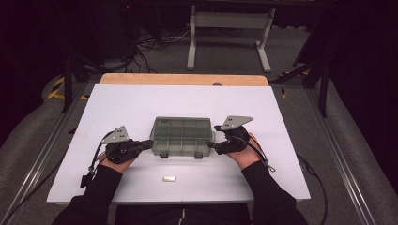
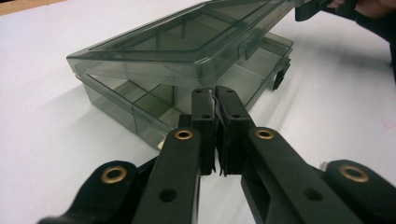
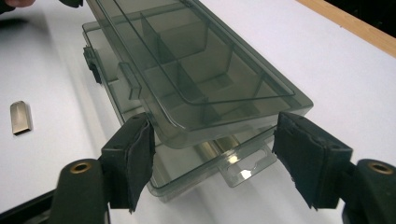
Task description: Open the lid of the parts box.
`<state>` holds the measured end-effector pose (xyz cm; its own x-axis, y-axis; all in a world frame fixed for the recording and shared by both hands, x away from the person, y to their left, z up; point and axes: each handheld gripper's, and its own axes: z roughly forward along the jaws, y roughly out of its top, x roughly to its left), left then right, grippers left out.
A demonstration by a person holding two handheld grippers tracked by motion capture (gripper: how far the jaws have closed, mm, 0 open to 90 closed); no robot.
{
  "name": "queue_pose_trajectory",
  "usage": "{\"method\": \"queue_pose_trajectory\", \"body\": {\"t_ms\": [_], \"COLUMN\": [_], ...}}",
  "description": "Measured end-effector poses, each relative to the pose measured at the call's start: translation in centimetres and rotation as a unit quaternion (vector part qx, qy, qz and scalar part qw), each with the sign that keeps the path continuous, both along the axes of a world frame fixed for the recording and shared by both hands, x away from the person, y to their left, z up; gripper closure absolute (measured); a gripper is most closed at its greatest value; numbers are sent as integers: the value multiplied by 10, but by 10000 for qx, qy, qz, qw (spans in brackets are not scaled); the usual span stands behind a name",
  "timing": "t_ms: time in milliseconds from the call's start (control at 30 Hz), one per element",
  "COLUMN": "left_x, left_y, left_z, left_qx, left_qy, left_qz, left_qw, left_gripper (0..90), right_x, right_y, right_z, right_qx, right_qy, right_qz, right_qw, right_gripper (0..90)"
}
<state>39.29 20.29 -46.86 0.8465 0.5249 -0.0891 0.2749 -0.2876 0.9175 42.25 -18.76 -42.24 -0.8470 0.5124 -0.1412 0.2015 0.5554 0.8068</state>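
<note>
A smoky clear compartment box (image 1: 182, 136) lies in the middle of the white table (image 1: 141, 103). Its lid (image 2: 187, 37) stands slightly raised above the base (image 2: 140, 112). My left gripper (image 1: 149, 144) is shut, with its tips (image 2: 215, 95) at the box's left end, right below the lid's edge; nothing shows between the jaws. My right gripper (image 1: 212, 140) is open at the box's right end. In the right gripper view its pads (image 3: 135, 154) flank that end, with the lid's corner (image 3: 224, 123) and the hang tab (image 3: 243, 170) between them and no pad pressing.
A small metal piece (image 1: 168, 178) lies on the table in front of the box, also seen as the metal piece (image 3: 21, 116). Two black latches (image 1: 164, 154) hang on the box's front. A wooden edge (image 1: 183, 78) borders the table's far side.
</note>
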Motion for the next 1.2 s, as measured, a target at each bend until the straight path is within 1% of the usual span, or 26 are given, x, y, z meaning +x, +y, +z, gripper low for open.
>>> {"method": "queue_pose_trajectory", "body": {"t_ms": [167,300,367,467,600,667,733,767,833,900,933,1000,1100,1200], "left_x": [-3,-6,-7,-9,-10,-10,-10,-10,-11,-11,-11,-12,-13,-14], "left_y": [2,6,7,9,11,11,11,11,12,13,13,14,16,18], "left_z": [0,2,2,3,3,3,3,3,3,3,3,3,2,2], "left_qx": [-76,-72,-97,-61,-49,-50,-51,-67,-78,-97,-97,-97,-95,-122], "left_qy": [39,-21,24,-4,-18,-75,-87,-79,-88,-102,-102,-120,-144,-142], "left_qz": [18,46,45,62,53,46,63,68,93,123,123,169,209,240], "left_qw": [10000,10000,9999,10000,10000,9999,9999,9999,9999,9998,9998,9997,9996,9995], "left_gripper": [816,774,755,722,651,597,552,528,497,453,437,405,367,327], "right_x": [3,8,11,15,19,23,27,30,35,39,41,44,47,51], "right_y": [0,-1,-2,-3,-2,-1,0,0,1,1,2,3,4,5], "right_z": [9,17,20,24,31,33,35,36,40,42,43,46,49,52], "right_qx": [15,52,104,117,129,148,202,187,71,121,88,24,25,4], "right_qy": [-85,-121,-92,-114,-151,-139,-125,-91,-89,-57,-34,-56,-120,-105], "right_qz": [30,89,119,119,138,167,201,201,206,225,225,213,189,157], "right_qw": [10000,9999,9998,9998,9997,9997,9995,9996,9997,9997,9997,9998,9997,9998], "right_gripper": [316,346,363,380,405,420,432,435,449,463,466,473,489,498]}}
